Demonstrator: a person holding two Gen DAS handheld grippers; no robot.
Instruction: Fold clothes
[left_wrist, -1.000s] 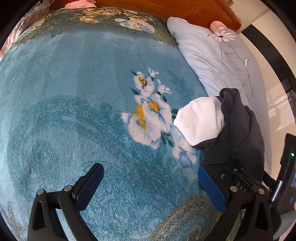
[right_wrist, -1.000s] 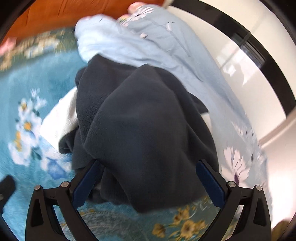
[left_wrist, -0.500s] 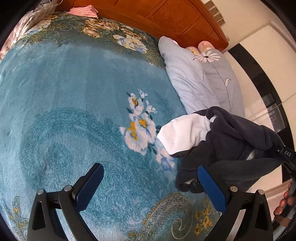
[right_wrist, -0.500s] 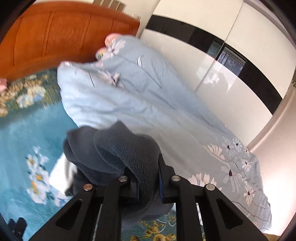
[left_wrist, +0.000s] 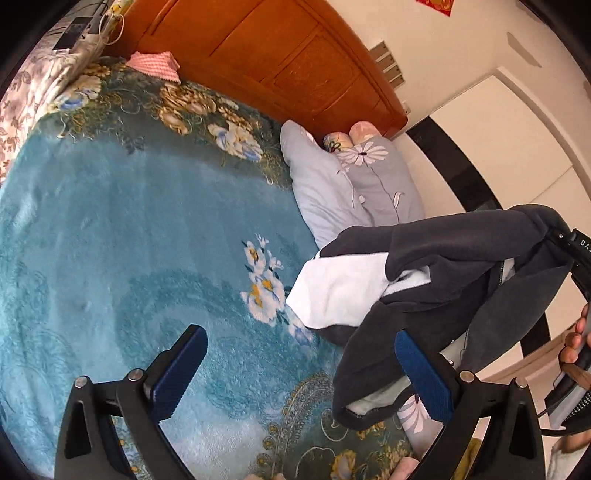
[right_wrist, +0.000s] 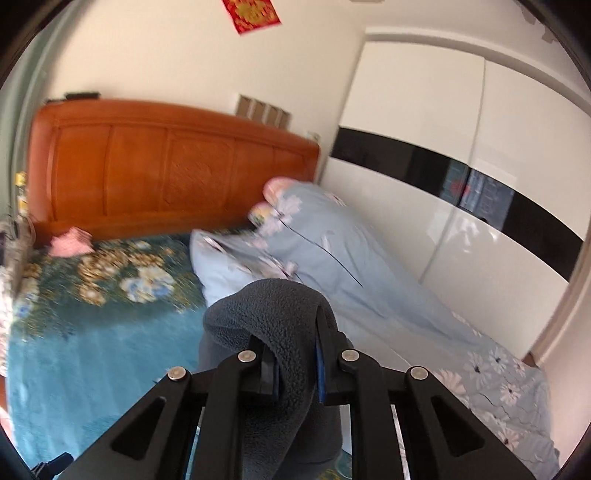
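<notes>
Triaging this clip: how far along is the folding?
Early. Done: nothing looks folded. In hand: the right hand-held gripper is shut on the dark fleece garment, lifting it off the blue blanket; the left hand-held gripper is open, empty. Left: spreading it flat and every fold.

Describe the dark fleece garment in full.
The fleece is charcoal grey, nubby pile, with a white inner panel showing. The right gripper is shut on a bunched fold, lifting that side; the rest drapes down to the teal blanket beside the pale blue quilt. The open left gripper does not hold it.
</notes>
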